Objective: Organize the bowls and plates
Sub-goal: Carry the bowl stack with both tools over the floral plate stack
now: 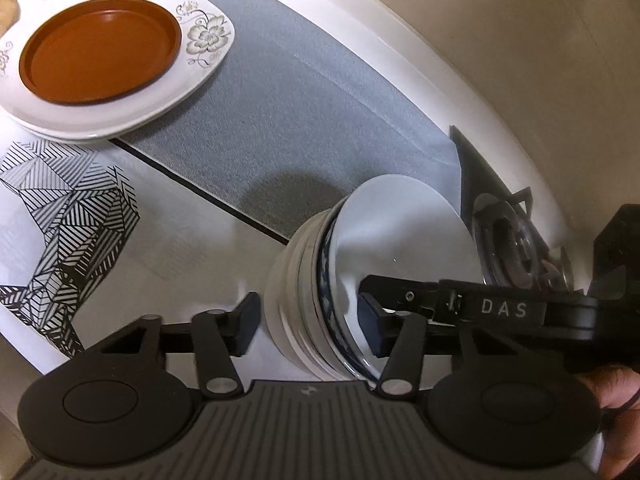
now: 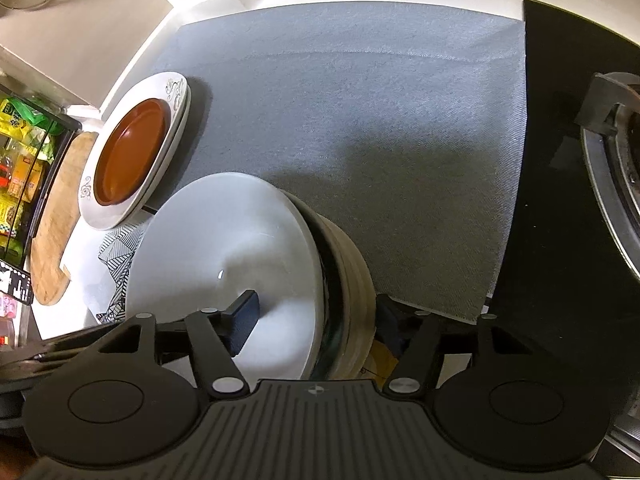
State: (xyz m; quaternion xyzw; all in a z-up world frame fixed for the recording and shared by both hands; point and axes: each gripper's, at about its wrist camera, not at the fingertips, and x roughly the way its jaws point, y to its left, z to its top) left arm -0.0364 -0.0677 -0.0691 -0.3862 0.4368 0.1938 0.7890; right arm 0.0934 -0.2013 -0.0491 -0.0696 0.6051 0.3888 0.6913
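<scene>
A stack of nested bowls (image 1: 304, 300), white on top with a blue-patterned one below, sits between both grippers. My left gripper (image 1: 310, 322) straddles its rim with gaps at both pads. My right gripper (image 2: 316, 320) straddles the opposite side of the bowl stack (image 2: 240, 248); its left pad rests inside the top bowl, its right pad is hidden behind the stack. The right gripper's body also shows in the left wrist view (image 1: 500, 312). A brown plate (image 1: 100, 48) lies on white floral plates (image 1: 208, 36) at the far left; the brown plate (image 2: 132, 152) also shows in the right wrist view.
A grey mat (image 2: 360, 120) covers the counter. A gas stove (image 2: 612, 168) on black glass is at the right. A patterned white mat (image 1: 68, 216) lies at the left. A wooden board (image 2: 60, 216) and a snack shelf (image 2: 20, 160) are at the far left.
</scene>
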